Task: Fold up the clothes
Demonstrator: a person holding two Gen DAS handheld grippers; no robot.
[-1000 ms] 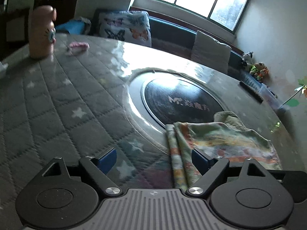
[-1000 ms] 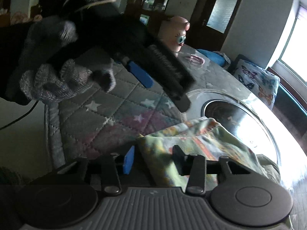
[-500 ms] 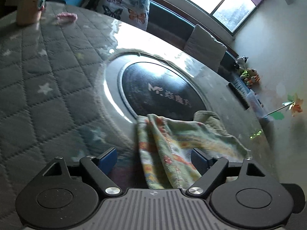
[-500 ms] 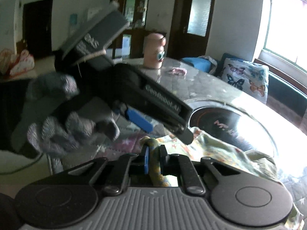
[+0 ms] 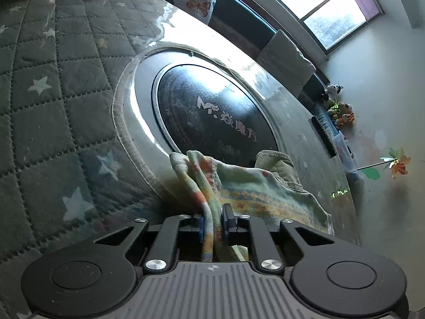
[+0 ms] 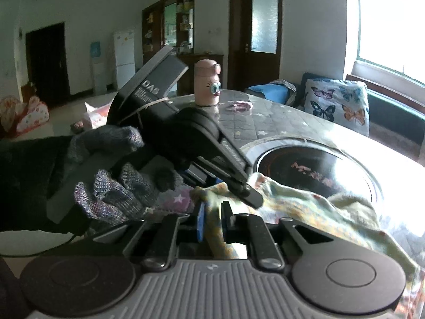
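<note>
Garment: we see a pale printed garment (image 5: 255, 188) with orange and green patches lying bunched on the tabletop (image 5: 53, 85), partly over the rim of the round glass turntable (image 5: 212, 111) set in its middle.
Left gripper: our left gripper (image 5: 212, 219) has its fingers (image 5: 228, 216) clamped on a gathered fold of the garment, which passes between the blue pads and runs back under the gripper body.
Right gripper: our right gripper (image 6: 212, 218) has its fingers (image 6: 200, 222) pressed together on another bunched edge of the same garment (image 6: 305, 207), just beside the left one.
Left hand: in the right wrist view a gloved hand (image 6: 111, 183) in grey knit holds the left gripper's handle.
Containers: we see a pink character bottle (image 6: 207, 83) standing upright with its lid on, at the far side of the tabletop; we cannot tell what is in it. A small pink item (image 6: 239, 105) lies near it.
Surroundings: a butterfly-print cushion (image 6: 337, 103) leans behind the tabletop, under the window (image 5: 326, 2).
Change, left: one second ago our left fingers stood wide apart over the folded edge; now they are drawn in on the cloth, and the edge is lifted into a ridge.
Change, right: our right fingers were apart a second ago, had pinched the cloth half a second ago, and keep that hold.
</note>
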